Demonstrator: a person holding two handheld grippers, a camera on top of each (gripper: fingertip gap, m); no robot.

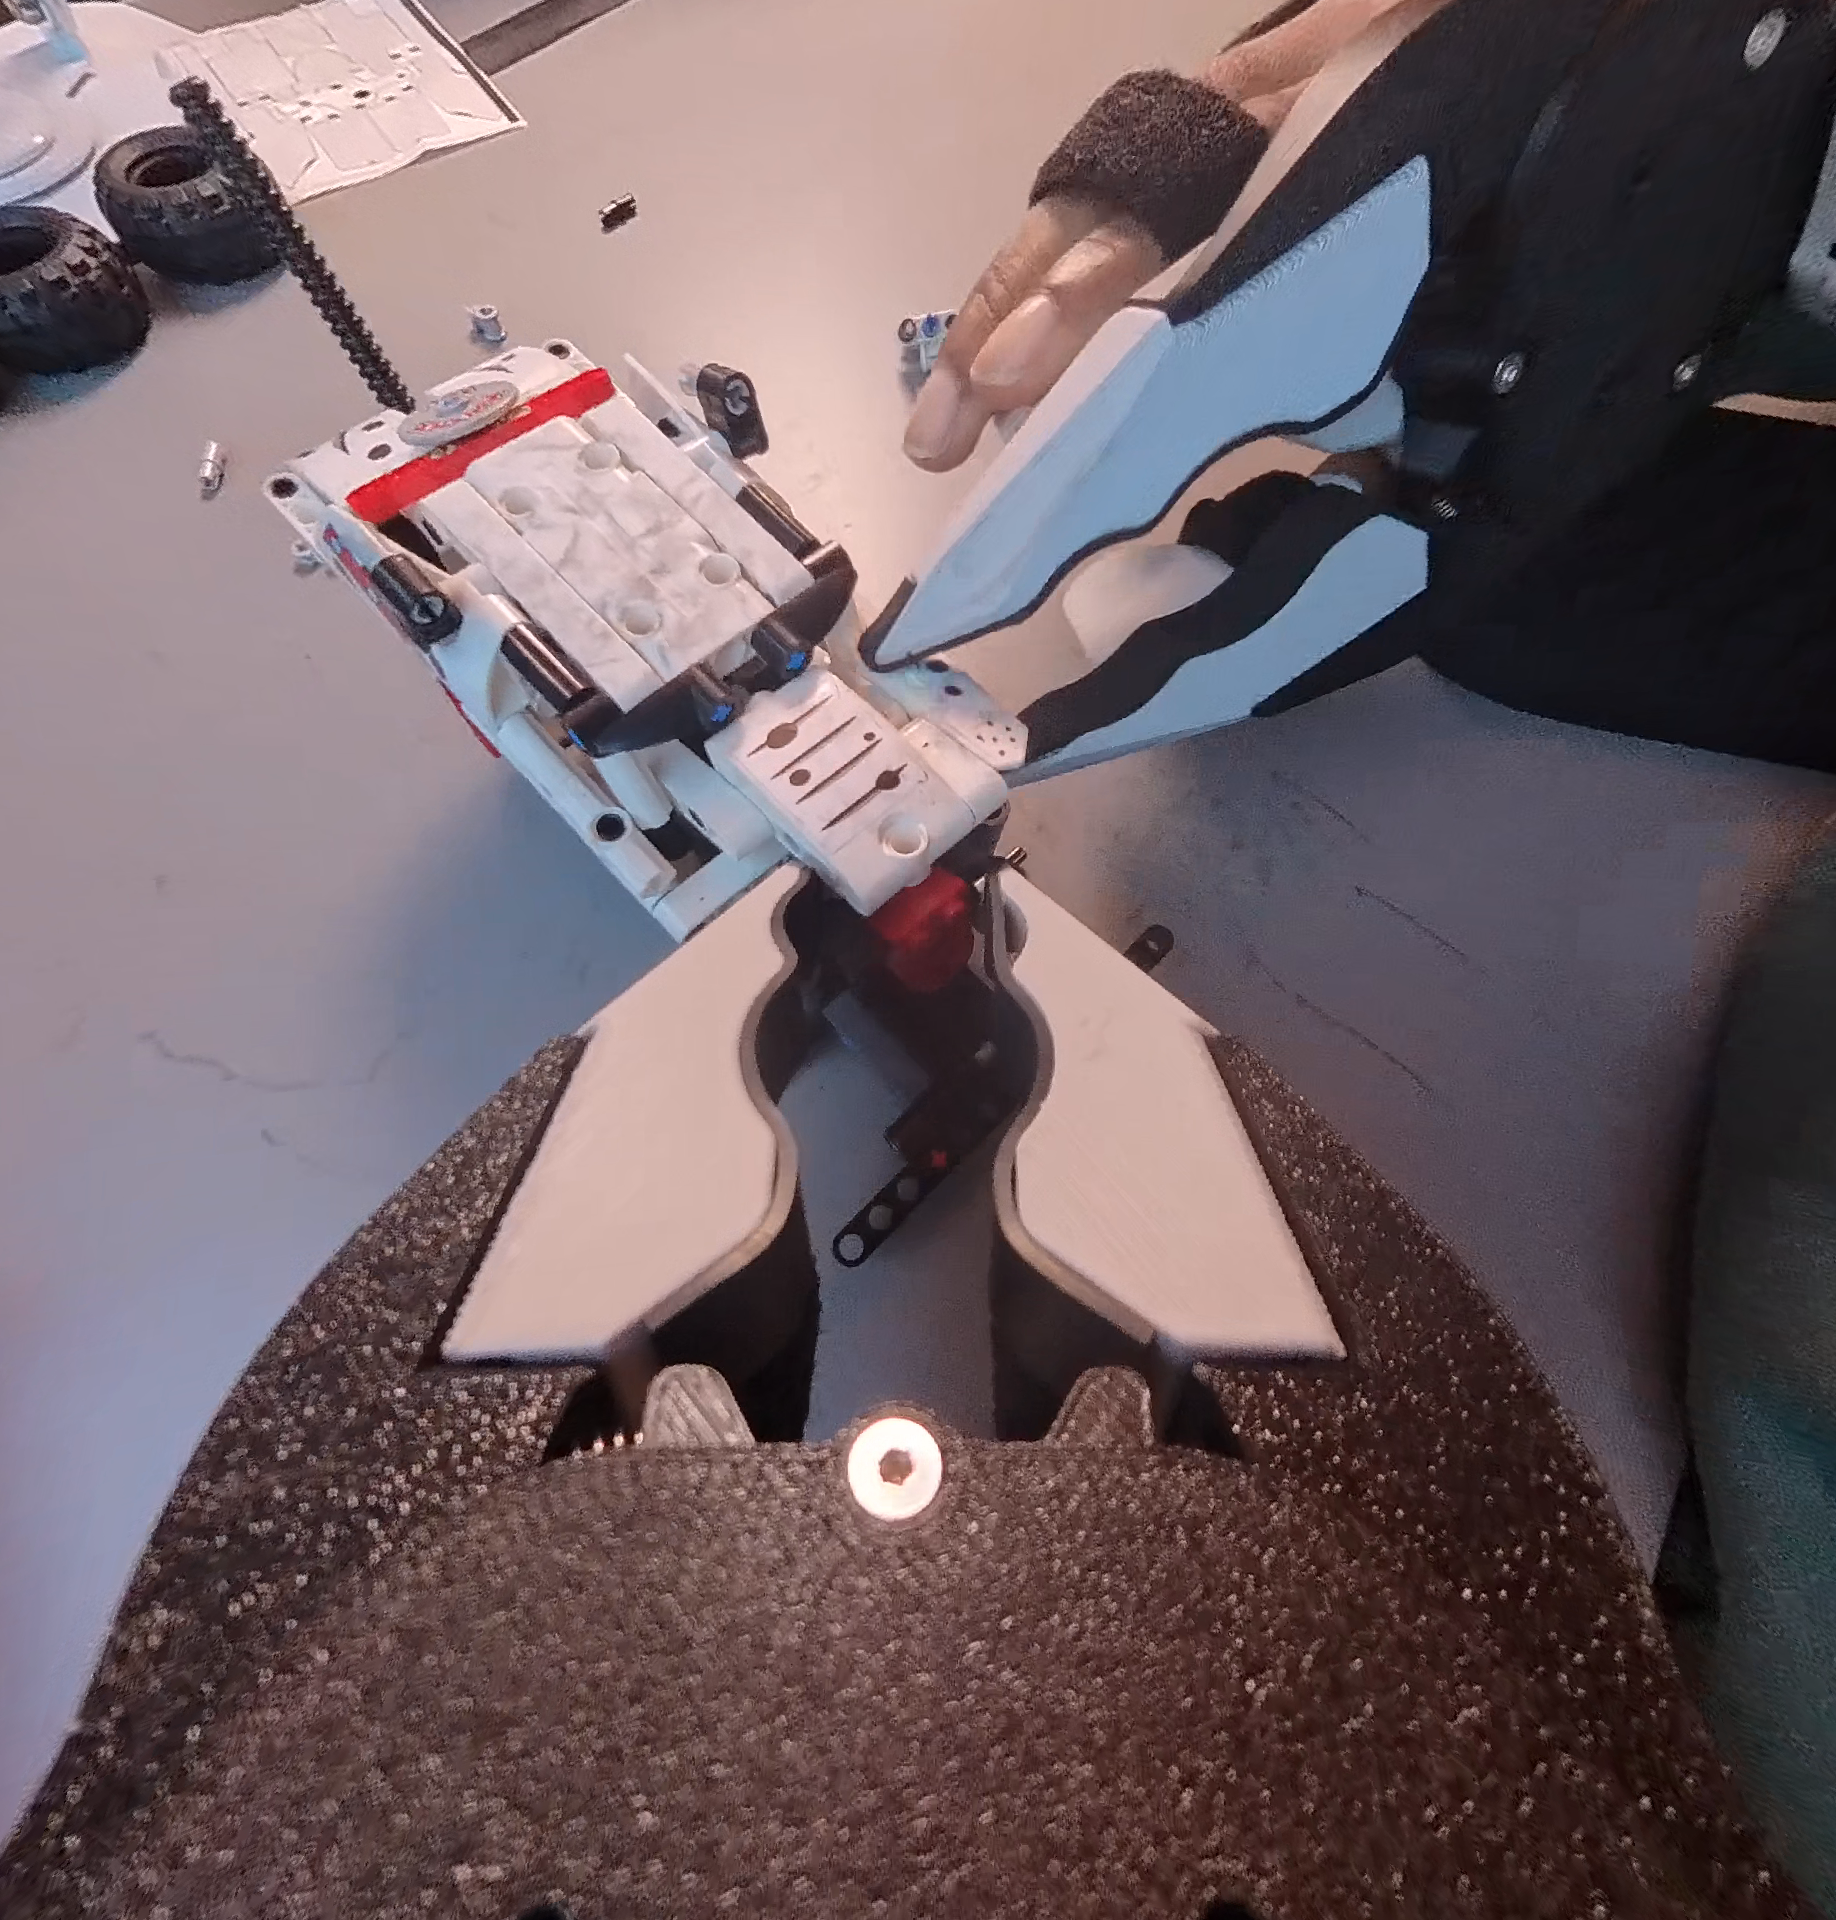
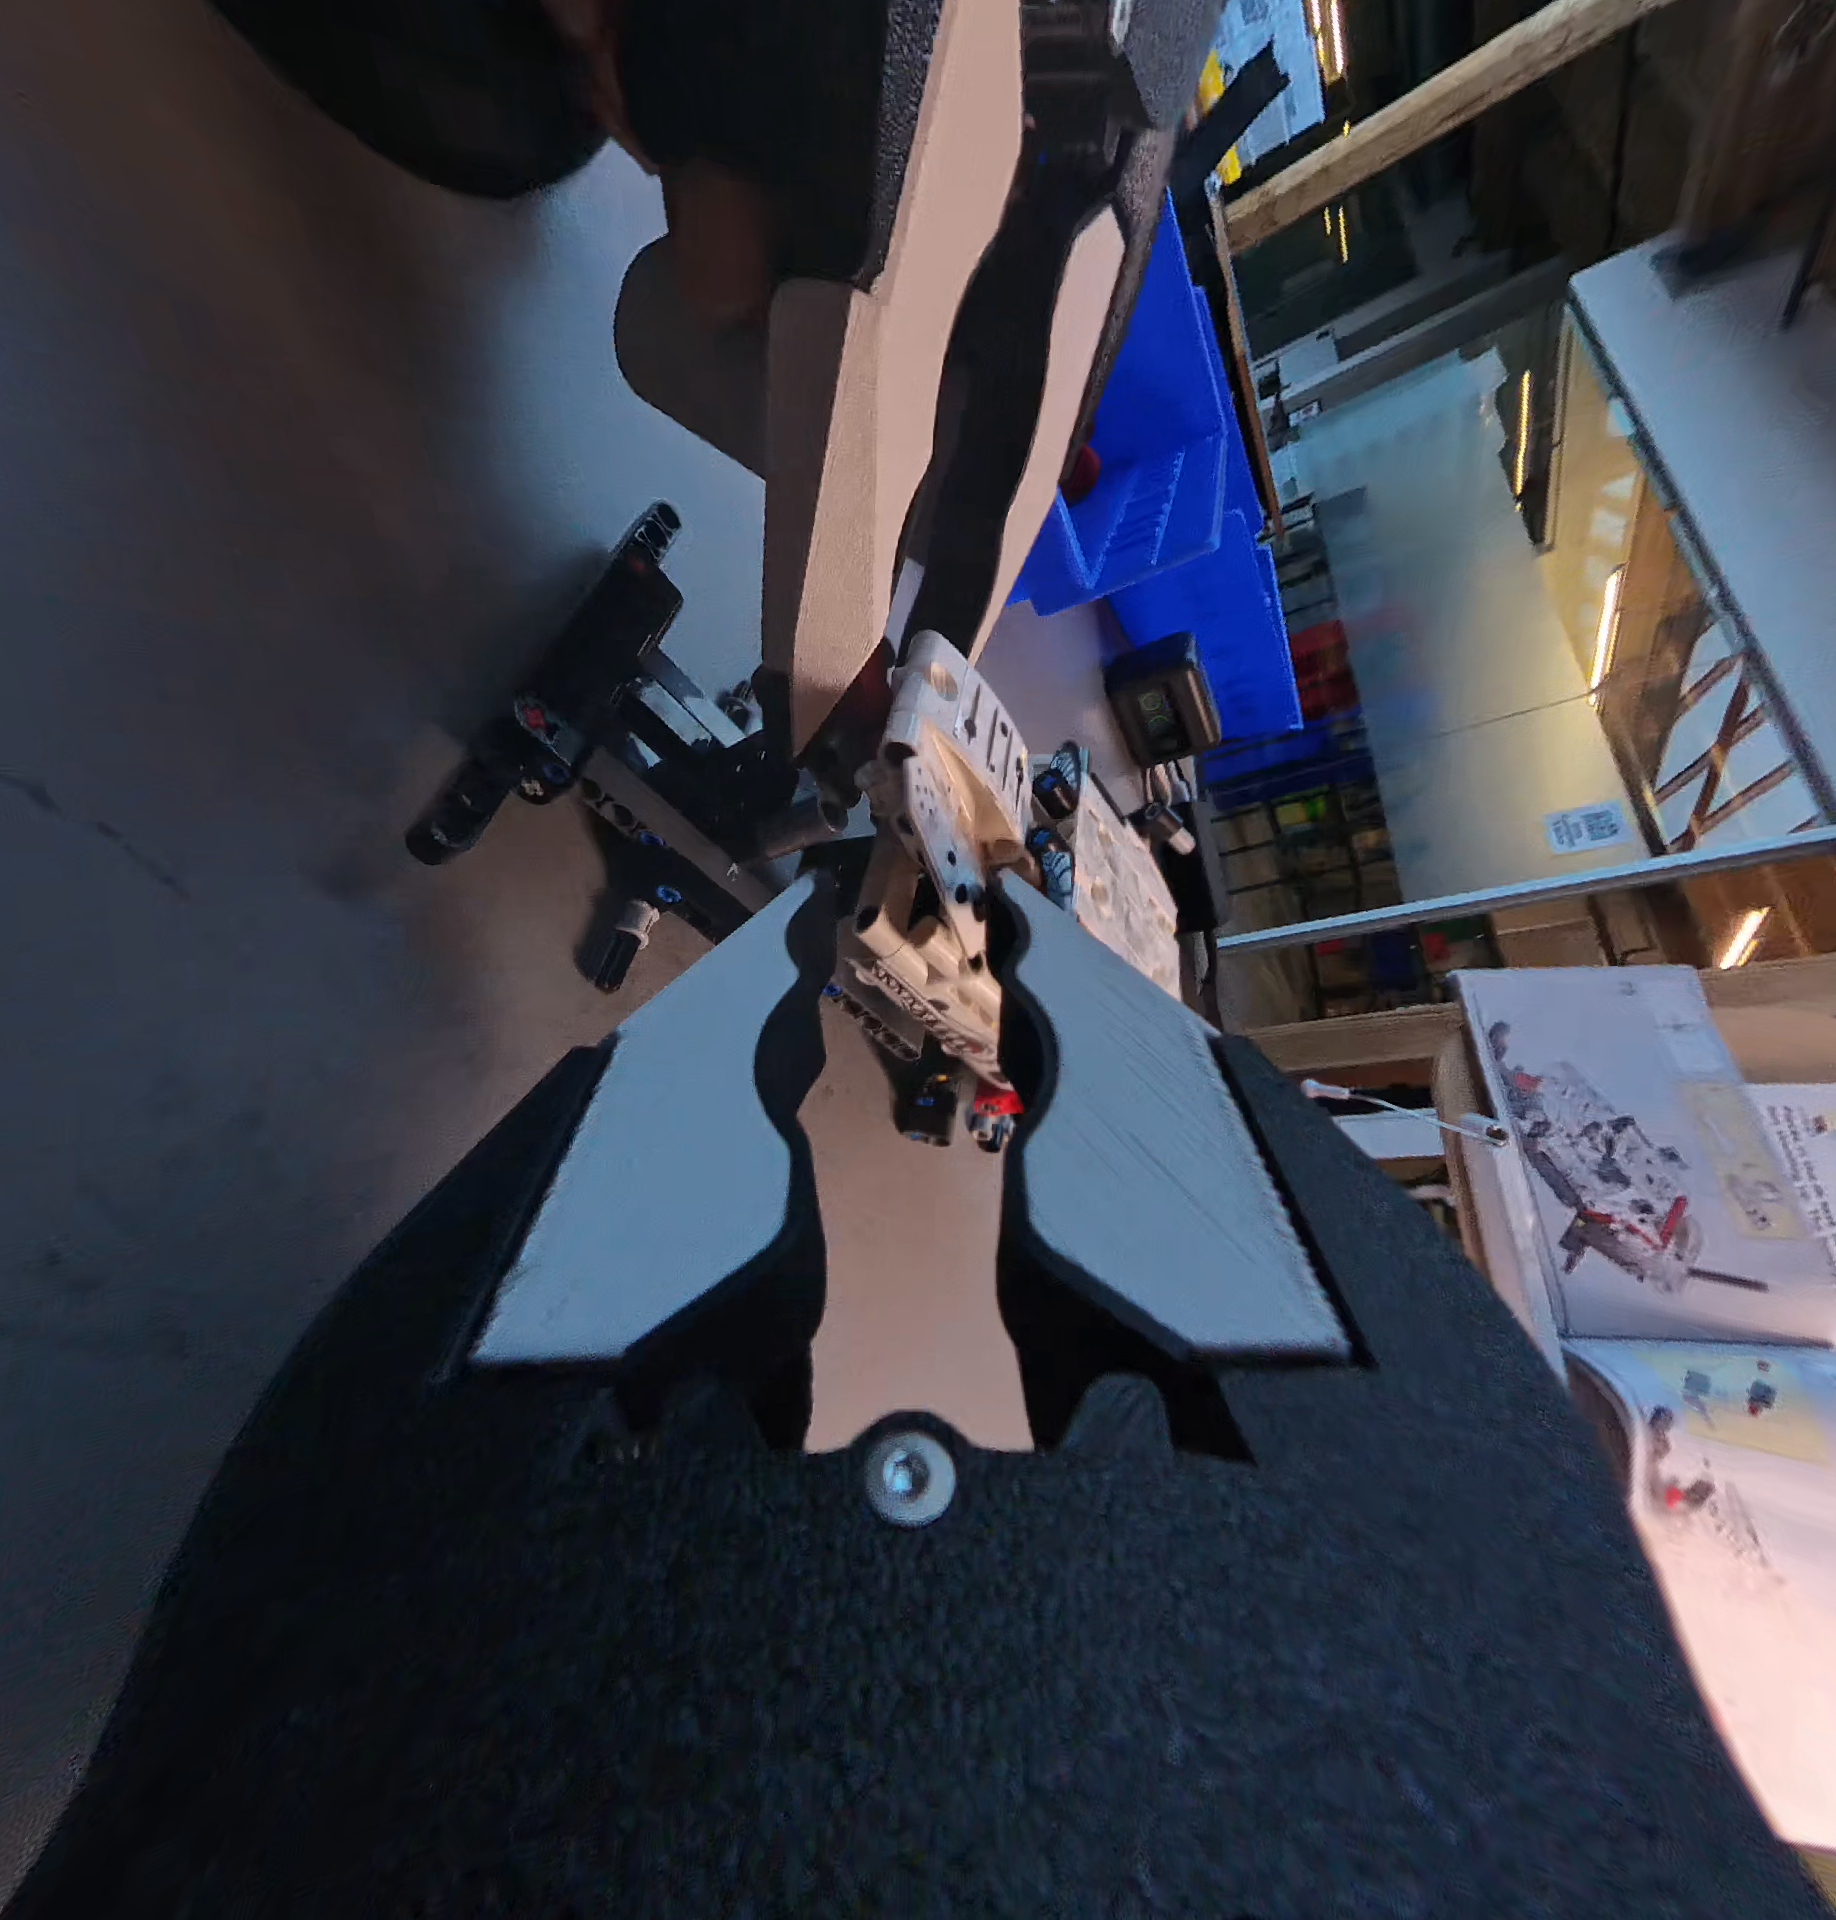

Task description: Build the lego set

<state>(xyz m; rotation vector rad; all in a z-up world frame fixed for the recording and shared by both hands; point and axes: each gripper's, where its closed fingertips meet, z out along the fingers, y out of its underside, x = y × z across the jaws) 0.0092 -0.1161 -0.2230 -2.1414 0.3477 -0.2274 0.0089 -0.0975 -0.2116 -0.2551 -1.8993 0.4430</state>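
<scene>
The lego model (image 1: 623, 613) is held above the grey counter (image 1: 166, 935) between two claws. The left claw (image 1: 898, 904) is closed part-way on the model's near end, where a red block (image 1: 929, 930) and black beams are pinched between its tips. The right claw (image 2: 909, 904) is likewise narrowed onto a white perforated panel (image 1: 971, 717) at the model's side, its tips touching the panel on both faces; a hand (image 1: 1007, 353) is seen along its upper finger. The model is white with marbled grey roof plates, one red strip across the far end, black pins and connectors, and a slotted white hood plate; a black chain (image 1: 280, 239) trails from it toward the counter's far left corner. At that far left edge, two black tyres (image 1: 46, 281) are seen in full and a third is cut off. A printed sheet (image 1: 342, 94) lies at the far edge. An open instruction booklet (image 2: 1672, 1195) is seen in the right wrist view.
</scene>
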